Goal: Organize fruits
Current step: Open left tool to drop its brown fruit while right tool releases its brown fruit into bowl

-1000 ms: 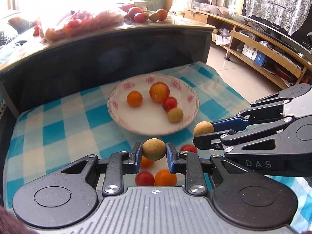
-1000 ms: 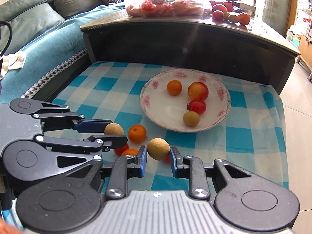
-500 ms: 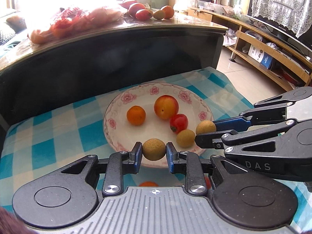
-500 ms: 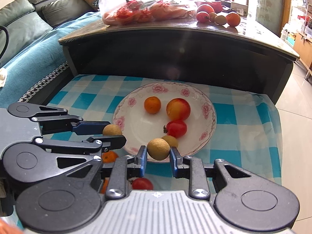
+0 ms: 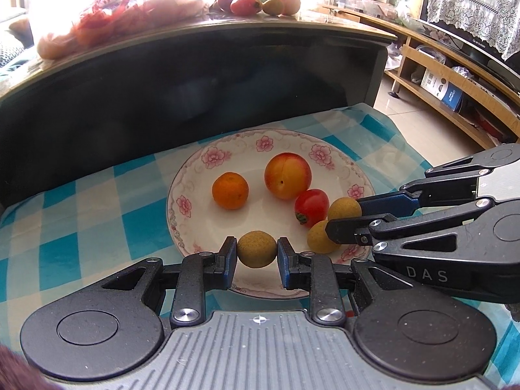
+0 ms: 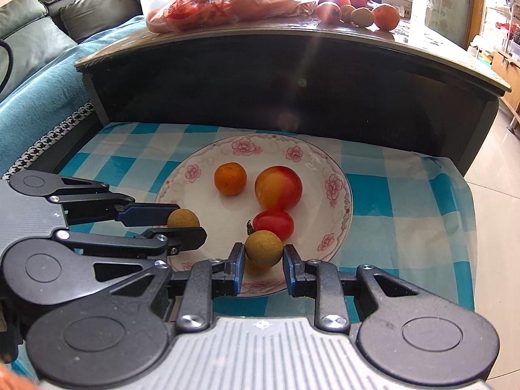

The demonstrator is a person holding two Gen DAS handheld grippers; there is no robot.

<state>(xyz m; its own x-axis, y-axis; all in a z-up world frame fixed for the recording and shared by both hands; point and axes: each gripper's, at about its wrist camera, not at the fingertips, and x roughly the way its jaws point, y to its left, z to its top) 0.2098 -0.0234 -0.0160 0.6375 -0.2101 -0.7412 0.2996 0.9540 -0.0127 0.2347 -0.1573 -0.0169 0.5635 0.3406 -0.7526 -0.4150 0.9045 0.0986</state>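
Now the plate (image 5: 182, 191) on the checked cloth (image 5: 81, 201) already holds an orange, a peach, a tomato and a longan. Both tools are over its near rim: the left gripper (image 5: 256, 253) clenches a longan (image 5: 256, 248), the right gripper (image 6: 262, 256) another (image 6: 264, 247). Next, I judge, lower and release gently, clear of neighbours. Fruit below the tools is hidden.
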